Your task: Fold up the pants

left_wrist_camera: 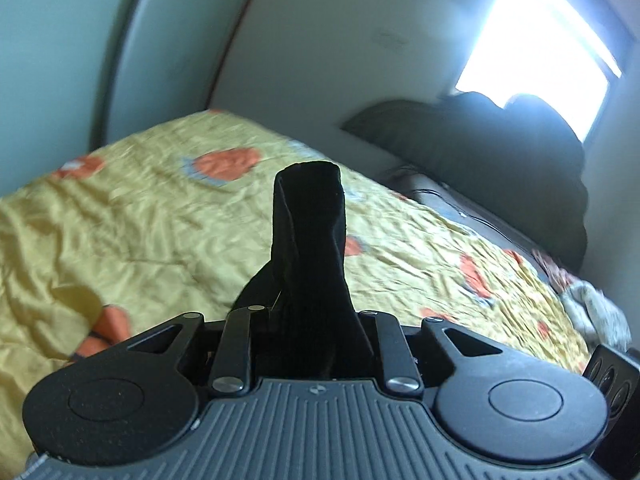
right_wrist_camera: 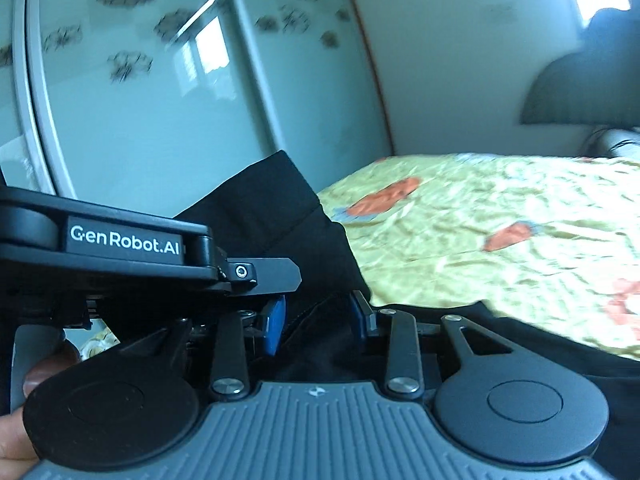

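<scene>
Left wrist view: the left claw (left_wrist_camera: pixel 316 320) is clenched on a bunched fold of the black pants (left_wrist_camera: pixel 308 240), which rise in a dark, soft column at the centre of the frame, clear of the bed (left_wrist_camera: pixel 140 208). The cloth looks thick and matte, with a rolled top edge. The bed cover is yellow, crinkled and slightly glossy, printed with orange shapes; a dark heap (left_wrist_camera: pixel 500 160) lies at the upper right under a bright window (left_wrist_camera: pixel 540 60).

Right wrist view: the right claw (right_wrist_camera: pixel 320 320) has black pants (right_wrist_camera: pixel 280 216) cloth between its blue pads (right_wrist_camera: pixel 276 320); the pads look pressed on it, though blur leaves this unsure. The left claw's (right_wrist_camera: pixel 276 276) body fills the left of the frame, just beside, with a hand (right_wrist_camera: pixel 24 420) at the lower left. More black cloth trails along the lower right over the bed (right_wrist_camera: pixel 500 208). A pale glossy wardrobe door (right_wrist_camera: pixel 140 100) stands behind.

To do this lift well, I would keep both grips firm and level, then draw them apart so the fabric hangs flat before laying it down.
</scene>
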`<state>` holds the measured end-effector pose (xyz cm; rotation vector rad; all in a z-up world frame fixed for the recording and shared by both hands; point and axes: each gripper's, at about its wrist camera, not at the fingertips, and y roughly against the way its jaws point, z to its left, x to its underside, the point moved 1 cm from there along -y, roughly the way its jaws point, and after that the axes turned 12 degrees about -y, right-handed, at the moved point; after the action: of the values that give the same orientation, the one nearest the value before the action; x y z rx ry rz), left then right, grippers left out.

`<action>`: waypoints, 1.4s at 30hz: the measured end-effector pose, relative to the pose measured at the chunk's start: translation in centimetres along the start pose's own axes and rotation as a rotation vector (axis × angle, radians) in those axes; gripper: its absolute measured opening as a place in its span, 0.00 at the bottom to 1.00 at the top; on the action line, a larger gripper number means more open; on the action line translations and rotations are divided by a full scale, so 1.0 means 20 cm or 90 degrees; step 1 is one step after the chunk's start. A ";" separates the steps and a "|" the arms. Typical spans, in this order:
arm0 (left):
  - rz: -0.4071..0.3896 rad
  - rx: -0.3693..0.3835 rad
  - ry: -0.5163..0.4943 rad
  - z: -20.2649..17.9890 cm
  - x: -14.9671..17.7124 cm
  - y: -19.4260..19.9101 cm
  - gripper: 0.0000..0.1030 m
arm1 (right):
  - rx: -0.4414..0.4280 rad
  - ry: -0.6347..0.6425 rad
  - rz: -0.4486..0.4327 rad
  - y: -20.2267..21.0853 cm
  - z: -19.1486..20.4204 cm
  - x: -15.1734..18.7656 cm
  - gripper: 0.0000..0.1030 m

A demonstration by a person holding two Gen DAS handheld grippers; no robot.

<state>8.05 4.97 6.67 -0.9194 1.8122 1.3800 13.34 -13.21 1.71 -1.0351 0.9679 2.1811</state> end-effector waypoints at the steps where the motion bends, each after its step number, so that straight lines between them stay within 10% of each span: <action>1: -0.004 0.005 -0.018 -0.05 -0.01 0.00 0.19 | 0.005 -0.004 -0.012 0.04 -0.02 -0.01 0.33; 22: 0.027 0.106 -0.218 -0.89 0.19 -0.13 0.27 | 0.150 -0.141 -0.123 0.60 -0.55 0.07 0.33; 42: 0.069 0.137 -0.304 -1.22 0.37 -0.30 0.32 | 0.231 -0.210 -0.129 0.73 -0.83 0.19 0.33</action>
<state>6.93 -20.82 2.72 -0.3443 1.6137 1.3018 7.96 -34.40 -3.20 -0.5559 1.0041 1.8448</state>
